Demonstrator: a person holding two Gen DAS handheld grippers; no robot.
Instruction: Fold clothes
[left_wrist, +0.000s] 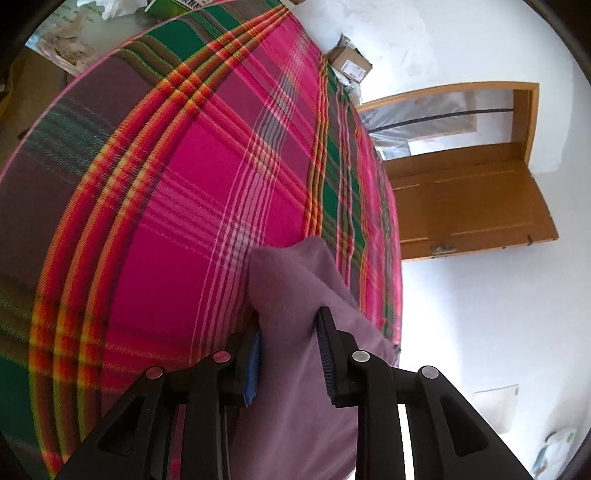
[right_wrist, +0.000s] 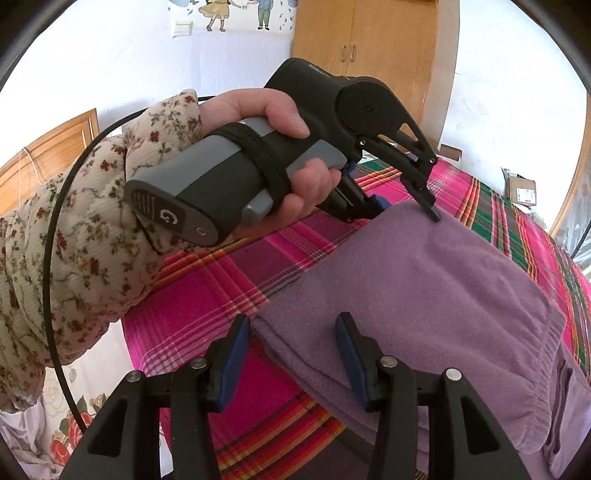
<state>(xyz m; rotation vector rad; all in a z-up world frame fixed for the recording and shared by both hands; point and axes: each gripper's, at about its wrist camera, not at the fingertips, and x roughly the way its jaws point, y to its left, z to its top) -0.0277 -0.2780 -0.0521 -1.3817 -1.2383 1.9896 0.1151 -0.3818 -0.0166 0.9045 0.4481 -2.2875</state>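
Observation:
A purple fleece garment (right_wrist: 424, 295) lies folded on a bed with a pink and green plaid sheet (right_wrist: 221, 266). My left gripper (right_wrist: 402, 214), held by a hand in a floral sleeve, is at the garment's far corner. In the left wrist view, a thick bunch of the purple garment (left_wrist: 291, 295) fills the gap of the left gripper (left_wrist: 291, 332), and both pads press on it. My right gripper (right_wrist: 291, 350) stands open over the near corner. The cloth lies under and between its blue pads (right_wrist: 232, 350) without being pinched.
The plaid sheet (left_wrist: 184, 184) stretches far ahead of the left gripper. A wooden door (left_wrist: 461, 199) and a cardboard box (left_wrist: 351, 62) are beyond the bed's edge. A wooden wardrobe (right_wrist: 369, 48) stands behind. A black cable (right_wrist: 50, 258) loops by the sleeve (right_wrist: 74, 240).

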